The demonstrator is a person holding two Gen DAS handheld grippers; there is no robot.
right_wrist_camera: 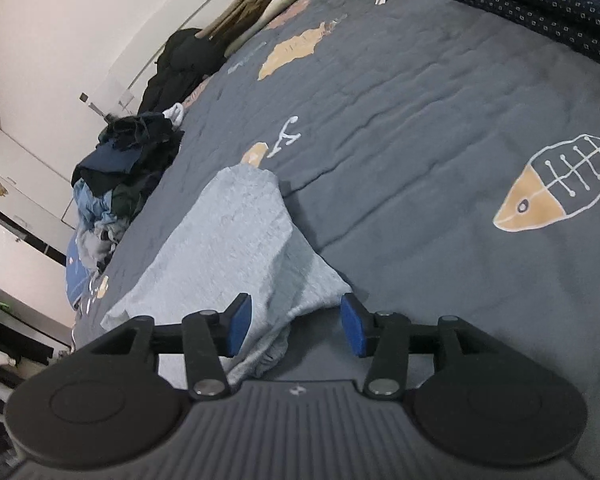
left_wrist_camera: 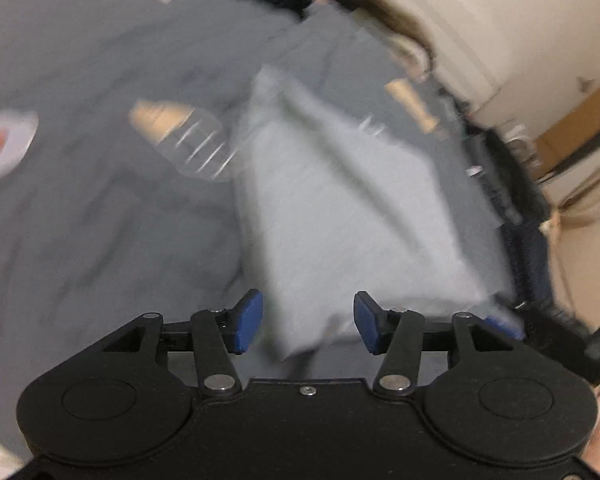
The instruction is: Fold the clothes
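Note:
A light grey garment [right_wrist_camera: 224,248] lies folded on the dark grey bedspread [right_wrist_camera: 420,120]. In the right wrist view my right gripper [right_wrist_camera: 296,330] stands open over its near end, blue pads apart, cloth lying between them but not pinched. The left wrist view is blurred. There the same light grey garment [left_wrist_camera: 340,208] lies ahead, and my left gripper [left_wrist_camera: 308,322] is open just above its near edge, with cloth showing in the gap and neither pad pressing on it.
A heap of dark and blue clothes [right_wrist_camera: 120,176] sits at the bed's left edge, with black and brown garments [right_wrist_camera: 188,60] further back. A navy patterned blanket [right_wrist_camera: 540,4] lies at the far right. Fish drawings [right_wrist_camera: 556,184] mark the bedspread. White walls border the bed.

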